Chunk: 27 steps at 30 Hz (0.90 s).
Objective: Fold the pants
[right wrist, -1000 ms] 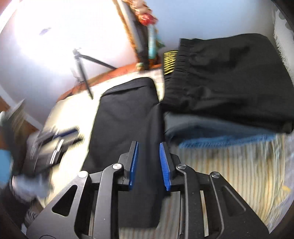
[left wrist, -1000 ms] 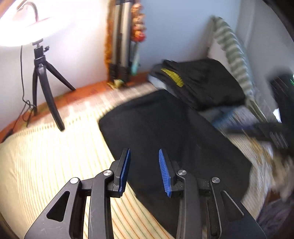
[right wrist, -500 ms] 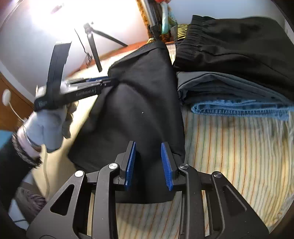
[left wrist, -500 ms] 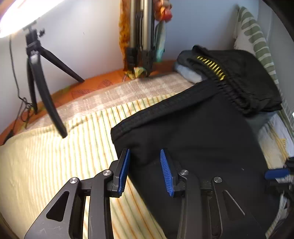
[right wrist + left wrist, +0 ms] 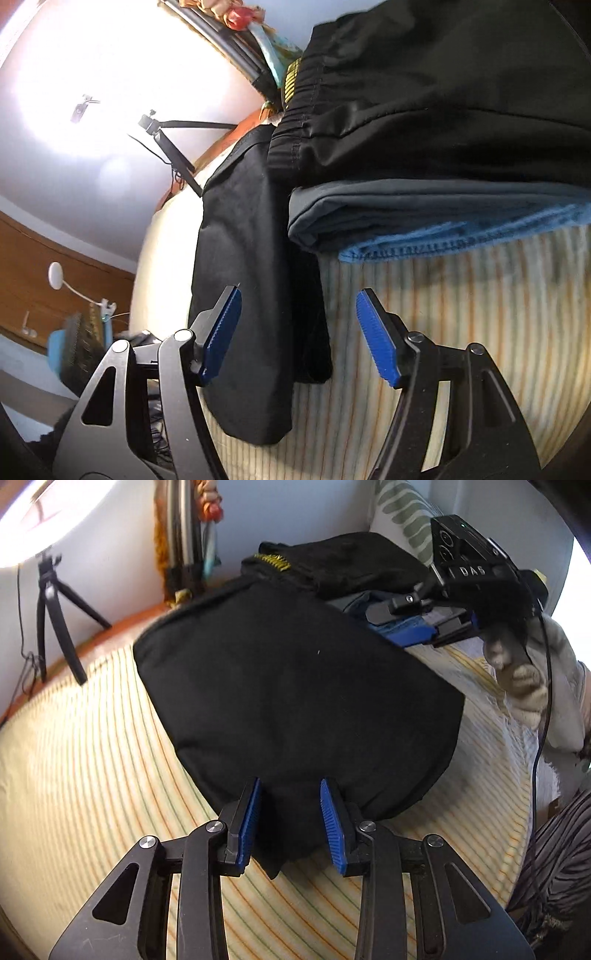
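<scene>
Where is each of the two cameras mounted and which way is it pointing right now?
Left wrist: on the left hand-held gripper, looking down across the striped bed at the folded black pants; its blue fingers flank a pants edge, and the gloved right hand shows.
Right wrist: on the right hand-held gripper, angled down at the pants' side, jaws just opened, with the pants edge between them.
Shared: pants, clothes stack, tripod.

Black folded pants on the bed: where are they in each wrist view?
Left wrist: black folded pants fill the centre, near edge between the left gripper pads.
Right wrist: left of centre, a tall strip running under the clothes stack.
Shared landmark: black tripod.
</scene>
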Each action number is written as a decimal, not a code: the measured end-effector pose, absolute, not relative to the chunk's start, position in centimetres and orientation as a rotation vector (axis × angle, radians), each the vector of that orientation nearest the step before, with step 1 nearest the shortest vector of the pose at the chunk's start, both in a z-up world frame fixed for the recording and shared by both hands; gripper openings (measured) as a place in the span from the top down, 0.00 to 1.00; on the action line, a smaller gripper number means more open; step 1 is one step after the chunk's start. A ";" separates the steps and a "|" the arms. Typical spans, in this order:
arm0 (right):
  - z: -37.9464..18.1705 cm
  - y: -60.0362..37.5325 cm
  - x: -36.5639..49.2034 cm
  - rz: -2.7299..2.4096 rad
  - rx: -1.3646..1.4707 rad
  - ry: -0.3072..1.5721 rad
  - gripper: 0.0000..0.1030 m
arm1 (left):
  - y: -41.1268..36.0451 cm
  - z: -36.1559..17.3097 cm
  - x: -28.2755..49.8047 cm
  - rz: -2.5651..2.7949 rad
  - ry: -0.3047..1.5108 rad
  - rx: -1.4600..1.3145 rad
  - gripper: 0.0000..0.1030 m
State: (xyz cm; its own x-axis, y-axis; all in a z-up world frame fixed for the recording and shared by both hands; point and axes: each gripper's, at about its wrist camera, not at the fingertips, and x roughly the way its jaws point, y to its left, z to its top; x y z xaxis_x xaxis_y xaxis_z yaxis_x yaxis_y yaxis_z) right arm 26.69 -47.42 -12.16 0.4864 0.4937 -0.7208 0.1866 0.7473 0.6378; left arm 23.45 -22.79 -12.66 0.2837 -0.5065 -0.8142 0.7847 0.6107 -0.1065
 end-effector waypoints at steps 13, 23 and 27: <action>-15.7 -45.3 29.0 0.349 0.769 1.093 0.33 | -16.9 -11.9 32.7 -0.784 1.184 -0.127 0.38; -16.5 -43.8 29.1 0.409 0.826 1.056 0.44 | -18.8 -13.6 32.0 -0.818 1.187 -0.186 0.40; -16.2 -42.5 29.2 0.376 0.774 1.061 0.68 | -20.2 -13.5 32.1 -0.792 1.162 -0.129 0.55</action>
